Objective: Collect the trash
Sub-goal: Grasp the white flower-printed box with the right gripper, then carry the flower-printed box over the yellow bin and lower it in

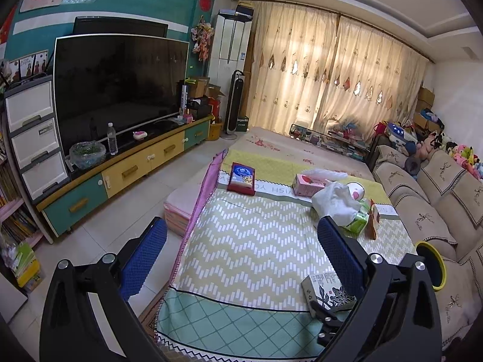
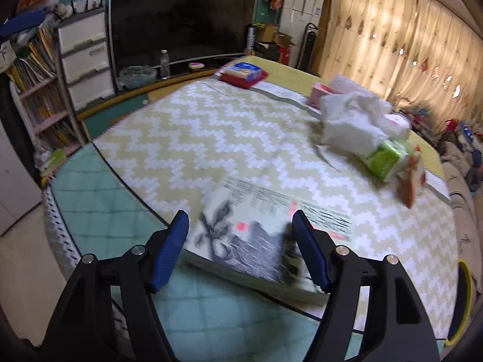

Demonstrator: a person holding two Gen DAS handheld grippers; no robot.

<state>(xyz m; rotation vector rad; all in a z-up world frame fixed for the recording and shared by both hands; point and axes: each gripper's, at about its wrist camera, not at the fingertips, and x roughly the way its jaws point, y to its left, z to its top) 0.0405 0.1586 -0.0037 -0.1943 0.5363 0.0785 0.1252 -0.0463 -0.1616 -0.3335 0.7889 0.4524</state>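
Observation:
A flat grey-white box with a dark flower print (image 2: pixel 256 241) lies on the near part of the cloth-covered table (image 2: pixel 187 132). My right gripper (image 2: pixel 241 250) is open, its blue fingers on either side of the box's near end. The box also shows in the left wrist view (image 1: pixel 326 292). My left gripper (image 1: pixel 244 259) is open and empty above the table. Further back lie a crumpled white plastic bag (image 2: pixel 350 123), a green packet (image 2: pixel 386 158), an orange wrapper (image 2: pixel 409 181), a pink tissue box (image 1: pixel 308 184) and a red-and-blue packet (image 2: pixel 241 74).
A TV (image 1: pixel 120 84) on a low cabinet (image 1: pixel 129 169) stands to the left, with a water bottle (image 1: pixel 112 138) on it. A beige sofa (image 1: pixel 437 211) runs along the right. A yellow-rimmed round thing (image 1: pixel 431 265) is by the table's right edge. Curtains hang behind.

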